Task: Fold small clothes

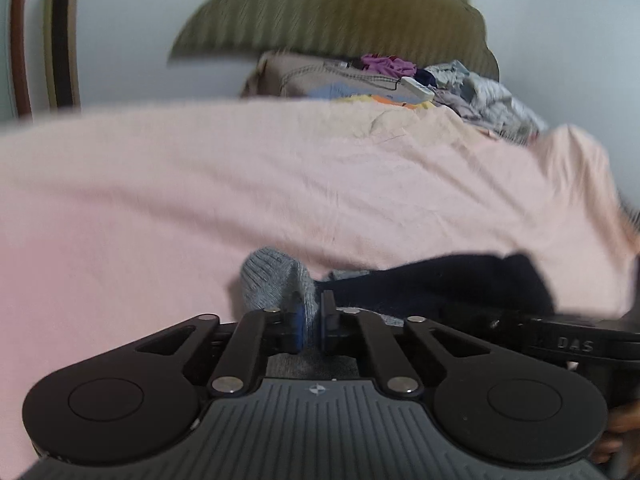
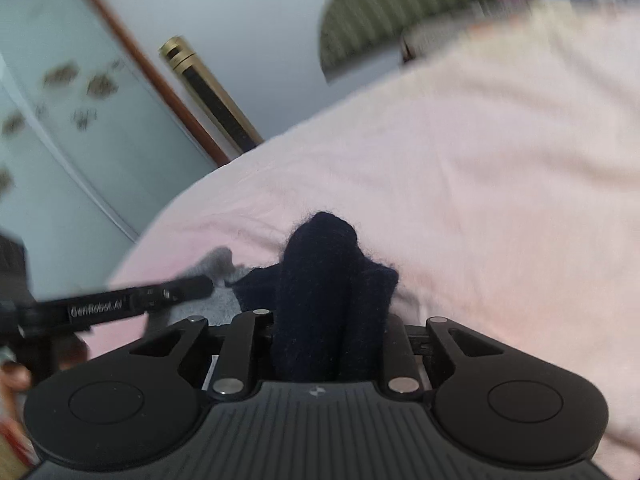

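Note:
A small knit garment lies on the pink sheet [image 1: 180, 184], one end pale grey [image 1: 272, 280] and the other dark navy [image 1: 440, 284]. In the left wrist view my left gripper [image 1: 311, 314] is shut on the grey end, with the knit pinched between its blue pads. The right wrist view has my right gripper [image 2: 330, 320] shut on the bunched navy end [image 2: 328, 256], which bulges up between its fingers and hides the pads. The two grippers are close together. One finger of the left gripper [image 2: 176, 294] reaches in over the grey part [image 2: 216, 304].
A heap of mixed clothes [image 1: 400, 76] sits at the far side of the pink sheet [image 2: 480, 160], in front of an olive striped cushion [image 1: 340, 12]. A pale wall, a wooden frame [image 2: 168, 92] and a gold-edged bar [image 2: 216, 100] lie beyond the sheet's left edge.

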Demonstrator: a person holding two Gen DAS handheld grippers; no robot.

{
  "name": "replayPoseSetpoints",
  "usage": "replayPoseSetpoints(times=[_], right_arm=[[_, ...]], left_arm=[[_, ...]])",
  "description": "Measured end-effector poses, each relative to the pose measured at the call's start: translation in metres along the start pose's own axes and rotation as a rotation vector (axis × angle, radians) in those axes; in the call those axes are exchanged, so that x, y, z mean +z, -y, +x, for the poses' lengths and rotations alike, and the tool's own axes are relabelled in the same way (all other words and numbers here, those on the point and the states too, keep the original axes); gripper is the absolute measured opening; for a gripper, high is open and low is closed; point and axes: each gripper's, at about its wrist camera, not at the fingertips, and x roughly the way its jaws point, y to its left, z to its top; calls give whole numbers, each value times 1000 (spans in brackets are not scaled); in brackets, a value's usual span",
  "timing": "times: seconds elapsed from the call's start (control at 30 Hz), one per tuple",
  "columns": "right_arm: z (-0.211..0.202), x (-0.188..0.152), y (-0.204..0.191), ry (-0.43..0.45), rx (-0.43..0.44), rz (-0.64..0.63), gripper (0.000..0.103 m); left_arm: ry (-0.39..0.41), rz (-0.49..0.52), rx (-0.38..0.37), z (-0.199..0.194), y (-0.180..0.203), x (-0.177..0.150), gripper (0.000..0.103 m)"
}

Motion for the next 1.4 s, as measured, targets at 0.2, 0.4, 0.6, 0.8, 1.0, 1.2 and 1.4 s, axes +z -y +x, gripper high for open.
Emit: replayPoseSetpoints(times=[0.2,0.4,0.6,0.8,1.0,1.2,1.4], right_arm=[[-15,-6,-59,92,-196,-301,23],[-8,-13,-55,42,-434,-303,71],[-47,-15,-55,105,-429,-226,71],[-65,-23,-61,101,-432,-219,71],[-81,-46,-67,51,-356,-189,71],[-88,-84,-67,-7,-467,-230,73],[-145,-108,-73,90,-380,-88,73]], left_arm=[[93,188,177,-3,34,6,5],[48,173,207,4,34,2,18],[54,191,235,-3,39,-4,38],[60,186,257,-13,40,-10,56],[68,161,292,-36,34,-22,80],[88,173,352,-71,21,-62,92],[100,171,222,-136,9,-112,92]])
